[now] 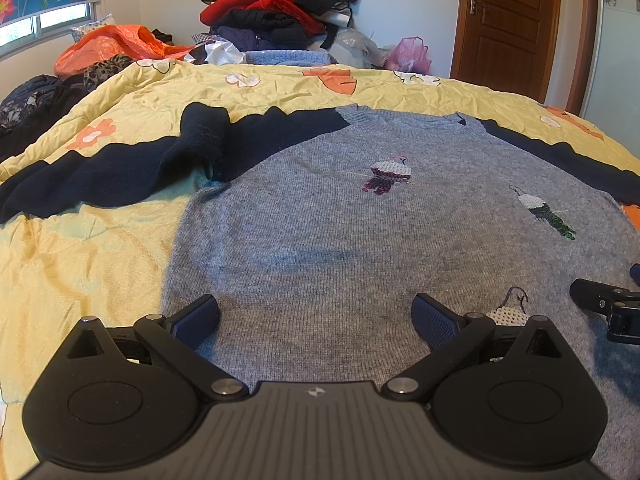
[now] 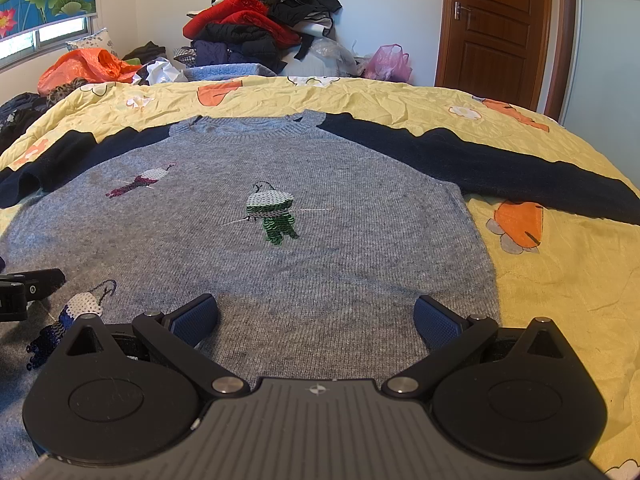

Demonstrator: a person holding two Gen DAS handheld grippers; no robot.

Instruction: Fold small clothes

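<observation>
A grey sweater (image 1: 360,248) with navy sleeves lies flat, front up, across a yellow flowered quilt (image 1: 80,248), filling the middle of both views, its neckline toward the top of the frame. The left gripper (image 1: 316,314) hangs over the lower part of the grey body, jaws spread wide with nothing between them. The right gripper (image 2: 316,314) sits likewise over the hem area, jaws wide apart and empty.

Behind the quilt, at top centre, a heap of clothes (image 1: 276,12) in red, black and purple is piled against the wall. An orange plastic bag (image 1: 108,46) lies at upper left, a pink bag (image 1: 410,56) beside a brown wooden door (image 1: 508,20) at upper right. Nothing rests on the sweater's body between the fingers and the collar.

The left wrist view shows the sweater's left-frame sleeve (image 1: 132,168) bunched and doubled over on itself, plus part of the other gripper at the right edge. The right wrist view shows the opposite sleeve (image 2: 500,168) stretched out straight toward the right edge, a green sequinned bird (image 2: 272,216) at centre, and a blue sequinned bird (image 2: 64,328) at lower left, next to the left gripper's tip.
</observation>
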